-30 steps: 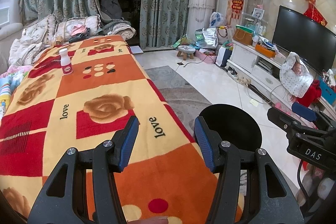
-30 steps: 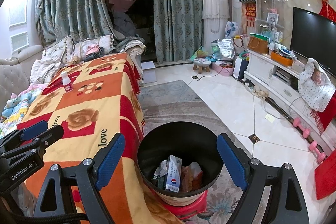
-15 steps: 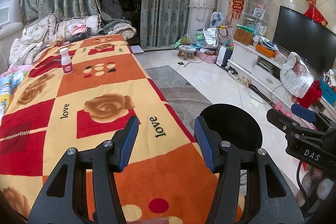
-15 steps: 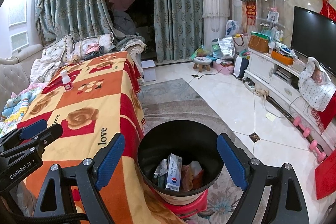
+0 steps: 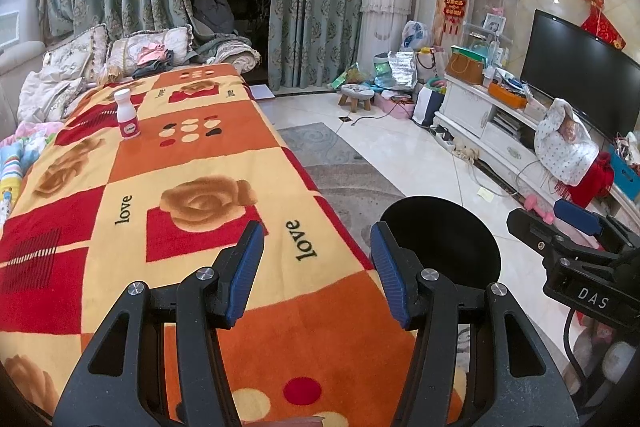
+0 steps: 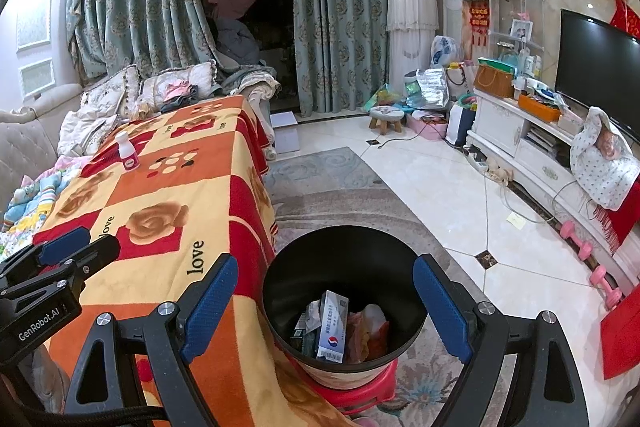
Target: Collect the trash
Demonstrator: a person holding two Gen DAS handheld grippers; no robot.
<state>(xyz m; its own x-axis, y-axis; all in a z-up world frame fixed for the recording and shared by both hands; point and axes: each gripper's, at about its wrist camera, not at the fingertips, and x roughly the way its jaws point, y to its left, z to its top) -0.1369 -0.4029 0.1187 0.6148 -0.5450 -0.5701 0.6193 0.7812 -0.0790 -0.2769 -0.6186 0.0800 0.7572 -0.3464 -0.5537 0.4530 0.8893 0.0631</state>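
Note:
A small white bottle with a pink label stands upright at the far end of the table covered by an orange, red and yellow blanket; it also shows in the right wrist view. A black trash bin stands on a red stool beside the table and holds a white box and wrappers; its rim shows in the left wrist view. My left gripper is open and empty over the near end of the table. My right gripper is open and empty above the bin.
A sofa with pillows and clothes lies beyond the table. A grey rug and white tiled floor lie to the right. A white TV cabinet with a TV lines the right wall. A small stool and bags stand by the curtains.
Almost nothing has changed; both grippers stay open and hold nearly the same position, with only a slight drift of the views.

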